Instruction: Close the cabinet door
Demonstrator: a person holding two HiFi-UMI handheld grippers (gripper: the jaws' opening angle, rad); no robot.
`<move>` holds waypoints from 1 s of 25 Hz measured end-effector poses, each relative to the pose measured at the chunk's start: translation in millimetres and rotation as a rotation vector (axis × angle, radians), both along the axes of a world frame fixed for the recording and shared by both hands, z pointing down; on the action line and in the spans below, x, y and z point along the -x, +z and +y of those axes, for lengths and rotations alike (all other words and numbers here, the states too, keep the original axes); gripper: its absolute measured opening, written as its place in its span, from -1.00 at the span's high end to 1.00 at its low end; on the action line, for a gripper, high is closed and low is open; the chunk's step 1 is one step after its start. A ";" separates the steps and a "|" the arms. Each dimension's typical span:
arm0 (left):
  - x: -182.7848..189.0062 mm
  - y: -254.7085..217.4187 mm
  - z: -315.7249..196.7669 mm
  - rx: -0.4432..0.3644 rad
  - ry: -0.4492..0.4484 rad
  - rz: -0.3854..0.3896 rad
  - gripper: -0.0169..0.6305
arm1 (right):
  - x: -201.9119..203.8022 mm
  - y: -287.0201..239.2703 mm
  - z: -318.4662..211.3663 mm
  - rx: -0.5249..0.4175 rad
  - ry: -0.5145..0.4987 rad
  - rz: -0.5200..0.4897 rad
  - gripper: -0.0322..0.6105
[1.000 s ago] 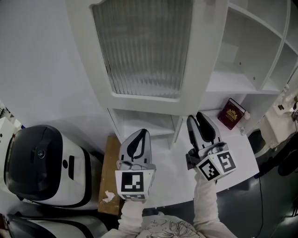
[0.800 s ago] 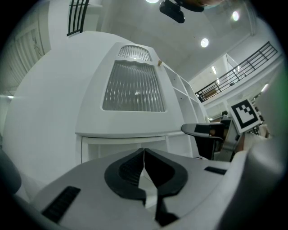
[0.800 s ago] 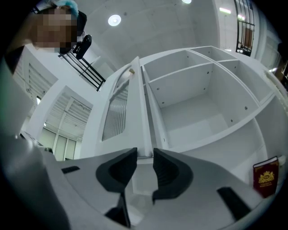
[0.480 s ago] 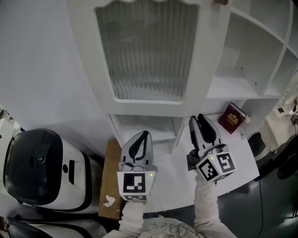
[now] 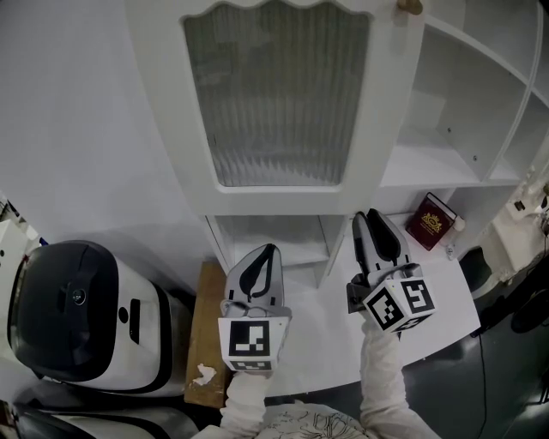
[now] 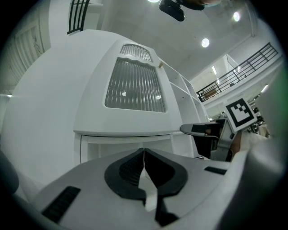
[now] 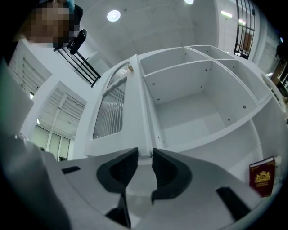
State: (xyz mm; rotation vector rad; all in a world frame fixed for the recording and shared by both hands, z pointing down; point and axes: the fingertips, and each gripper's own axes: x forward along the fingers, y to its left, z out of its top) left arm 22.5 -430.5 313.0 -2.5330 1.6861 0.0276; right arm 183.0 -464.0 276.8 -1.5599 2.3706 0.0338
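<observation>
White walls and a white bench fill the head view; a white cabinet stands at the bench's far edge.

Cabinet door: ribbed glass panel in a white frame, scalloped top. It stands swung open to the left, well off the cabinet front. A small wooden knob sits at the top of its free edge. To the right of the door the shelf compartments are open to view, and I see nothing in them.

Left tongs: closed, dark pads meeting tip to tip, nothing held. They sit low over the bench, in front of the door's lower rail and apart from it.

Right tongs: partly open, and the jaws have just been closing. The narrow gap between the pads is empty. In the right gripper view the door's free edge lines up just beyond that gap. I cannot tell whether the tips touch it.

Other items: a dark red booklet with a gold crest lies on the bench to the right of the right tongs. A brown board lies at the bench's left end. A white machine with a black domed top sits at lower left.
</observation>
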 end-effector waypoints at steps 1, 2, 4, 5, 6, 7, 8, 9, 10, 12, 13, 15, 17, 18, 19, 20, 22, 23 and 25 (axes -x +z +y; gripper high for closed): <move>0.6 0.1 -0.4 0.001 -0.001 0.001 0.93 | -0.2 -0.1 -1.4 0.002 0.002 -0.001 0.59; 1.2 0.2 -0.7 0.002 -0.003 0.002 0.93 | -0.3 -0.2 -2.6 0.006 0.004 0.000 0.60; 2.9 0.2 -1.4 0.002 -0.007 0.001 0.93 | -0.4 -0.6 -4.9 0.014 0.008 0.003 0.60; 3.9 0.0 -1.7 0.001 -0.009 -0.001 0.93 | -0.4 -0.7 -6.0 0.016 0.010 0.004 0.60; 4.9 -0.4 -2.1 0.001 -0.011 -0.002 0.93 | -0.5 -0.8 -7.2 0.016 0.011 0.003 0.60; 6.0 -0.7 -2.6 0.001 -0.013 -0.004 0.93 | -0.5 -0.8 -8.5 0.016 0.011 0.001 0.60; 6.9 -1.0 -3.1 0.001 -0.015 -0.004 0.93 | -0.6 -0.8 -9.8 0.015 0.011 -0.002 0.60; 7.6 -1.2 -3.7 0.001 -0.018 -0.005 0.93 | -0.7 -0.8 -11.2 0.014 0.012 -0.004 0.61; 8.4 -1.1 -4.3 0.001 -0.019 -0.006 0.93 | -0.7 -0.8 -12.4 0.015 0.013 -0.004 0.61; 10.0 -0.2 -5.6 0.002 -0.023 -0.009 0.93 | -0.3 -0.7 -14.5 0.019 0.014 -0.003 0.61; 10.8 0.3 -6.3 0.002 -0.024 -0.009 0.93 | -0.1 -0.5 -15.6 0.019 0.014 -0.005 0.61; 12.2 1.5 -7.5 0.004 -0.026 -0.010 0.93 | 0.3 -0.3 -17.7 0.019 0.013 -0.006 0.61; 13.0 2.6 -8.6 0.007 -0.028 -0.011 0.93 | 0.7 -0.2 -19.5 0.019 0.013 -0.006 0.61; 13.4 3.0 -9.0 0.008 -0.029 -0.012 0.93 | 0.9 -0.2 -20.4 0.019 0.013 -0.006 0.61; 13.5 3.3 -9.3 0.009 -0.030 -0.011 0.93 | 1.0 -0.1 -21.2 0.019 0.013 -0.008 0.61; 13.4 3.6 -9.6 0.010 -0.031 -0.011 0.93 | 0.8 -0.1 -22.0 0.018 0.013 -0.009 0.61; 13.1 4.6 -10.7 0.013 -0.033 -0.011 0.93 | 0.5 -0.2 -23.9 0.018 0.013 -0.010 0.62; 13.1 5.2 -11.5 0.015 -0.034 -0.011 0.93 | 0.4 -0.2 -24.9 0.018 0.014 -0.010 0.62; 13.9 6.1 -13.0 0.017 -0.037 -0.011 0.93 | 0.5 0.0 -26.9 0.020 0.013 -0.007 0.62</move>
